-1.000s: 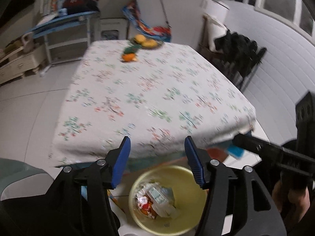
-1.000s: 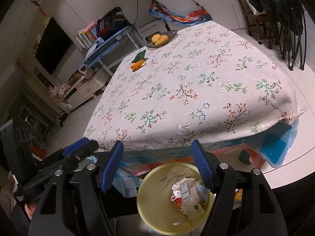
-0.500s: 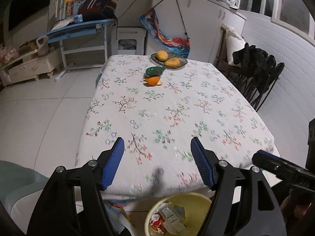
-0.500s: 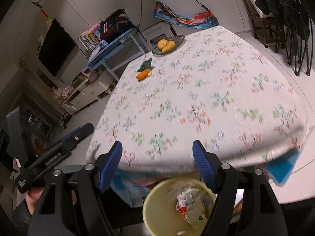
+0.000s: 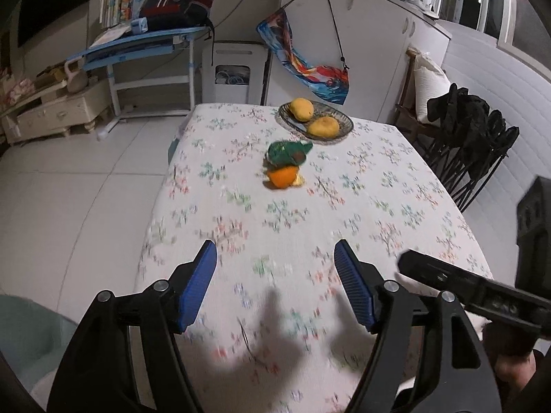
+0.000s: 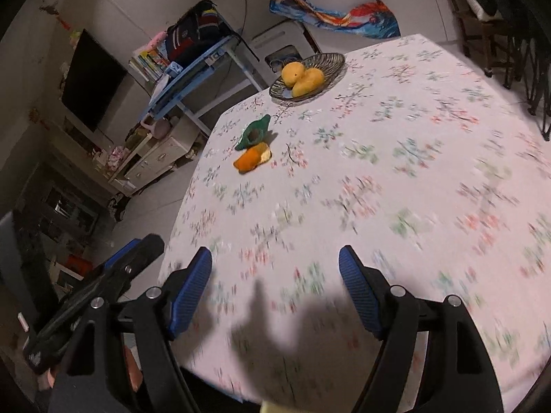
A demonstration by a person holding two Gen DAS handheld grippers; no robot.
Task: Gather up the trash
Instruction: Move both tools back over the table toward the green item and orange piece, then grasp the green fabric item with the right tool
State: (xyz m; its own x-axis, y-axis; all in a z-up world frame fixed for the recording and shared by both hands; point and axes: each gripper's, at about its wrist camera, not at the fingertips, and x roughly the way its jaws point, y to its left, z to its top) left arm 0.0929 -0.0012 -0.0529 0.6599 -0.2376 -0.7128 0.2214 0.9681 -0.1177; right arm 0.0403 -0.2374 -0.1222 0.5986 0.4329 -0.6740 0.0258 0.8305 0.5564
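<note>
I find both grippers carried forward from the yellow bin over the table (image 5: 344,206). Left gripper (image 5: 275,272) and right gripper (image 6: 275,275) stand wide, empty. Orange peel (image 5: 283,178) and green wrapper (image 5: 287,153) lie mid-table, touching. No legible writing.

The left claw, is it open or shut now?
Open. The left claw has its blue pads wide apart, with only the tablecloth seen between them.

On the surface (image 5: 378,206), an orange peel (image 5: 283,178) lies just in front of a crumpled wrapper (image 5: 287,153), touching it. Behind them to the right, near the far edge, a dish (image 5: 339,134) holds two mangoes (image 5: 323,126). Folded chairs (image 5: 475,144) stand right of the surface.
</note>
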